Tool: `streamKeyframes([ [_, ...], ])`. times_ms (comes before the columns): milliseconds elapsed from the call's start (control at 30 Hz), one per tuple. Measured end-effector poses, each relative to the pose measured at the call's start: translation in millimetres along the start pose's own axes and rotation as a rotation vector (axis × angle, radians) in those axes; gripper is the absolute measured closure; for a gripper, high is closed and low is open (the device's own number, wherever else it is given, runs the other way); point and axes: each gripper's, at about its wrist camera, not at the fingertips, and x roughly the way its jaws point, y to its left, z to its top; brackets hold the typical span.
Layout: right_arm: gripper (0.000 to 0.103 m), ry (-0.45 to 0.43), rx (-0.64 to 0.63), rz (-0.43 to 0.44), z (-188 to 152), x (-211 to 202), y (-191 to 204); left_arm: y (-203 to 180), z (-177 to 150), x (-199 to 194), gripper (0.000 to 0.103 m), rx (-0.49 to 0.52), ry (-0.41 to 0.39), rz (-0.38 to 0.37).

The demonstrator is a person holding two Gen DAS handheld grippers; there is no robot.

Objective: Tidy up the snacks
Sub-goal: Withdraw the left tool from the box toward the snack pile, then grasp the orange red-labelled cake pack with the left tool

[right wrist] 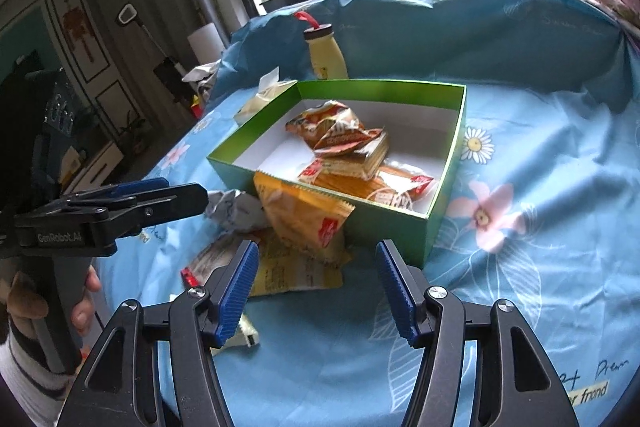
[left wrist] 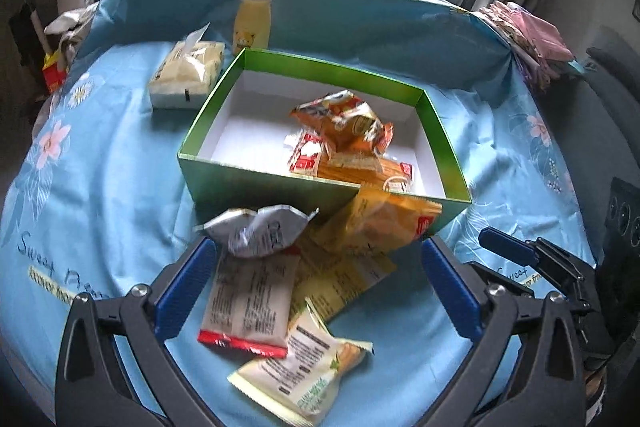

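A green box (left wrist: 256, 183) (right wrist: 384, 223) with a white inside holds several orange and red snack packets (left wrist: 340, 127) (right wrist: 340, 143). In front of it lies a pile of loose packets: a crumpled silver one (left wrist: 256, 231) (right wrist: 234, 207), an orange one leaning on the box wall (left wrist: 380, 223) (right wrist: 300, 211), a white and red one (left wrist: 248, 303), yellow ones (left wrist: 304, 375) (right wrist: 296, 271). My left gripper (left wrist: 316, 267) (right wrist: 168, 199) is open and empty over the pile. My right gripper (right wrist: 316, 267) (left wrist: 504, 247) is open and empty just before the box.
A yellow drink bottle (left wrist: 253, 21) (right wrist: 325, 57) stands behind the box. A tissue pack (left wrist: 186, 73) (right wrist: 260, 99) lies to its left. Folded pink cloths (left wrist: 532, 39) sit at the far right. A blue flowered sheet (left wrist: 100, 167) (right wrist: 540, 227) covers the surface.
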Motion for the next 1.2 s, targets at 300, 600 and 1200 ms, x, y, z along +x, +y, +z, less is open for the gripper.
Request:
streamKeyframes([
  [300,0.041,0.006,0.012,0.0,-10.5,-1.6,2.7,1.0,-10.1,-2.4,0.0,-0.022,0.029,0.006],
  [600,0.041,0.018,0.019,0.001,-13.5,2.3,1.8,-4.0,-13.7,0.3,0.0,-0.001,0.038,0.003],
  [1200,0.041,0.048,0.031,-0.017,-26.0,22.7,-4.7,-6.5,-20.9,20.1,0.001,0.031,0.055,-0.112],
])
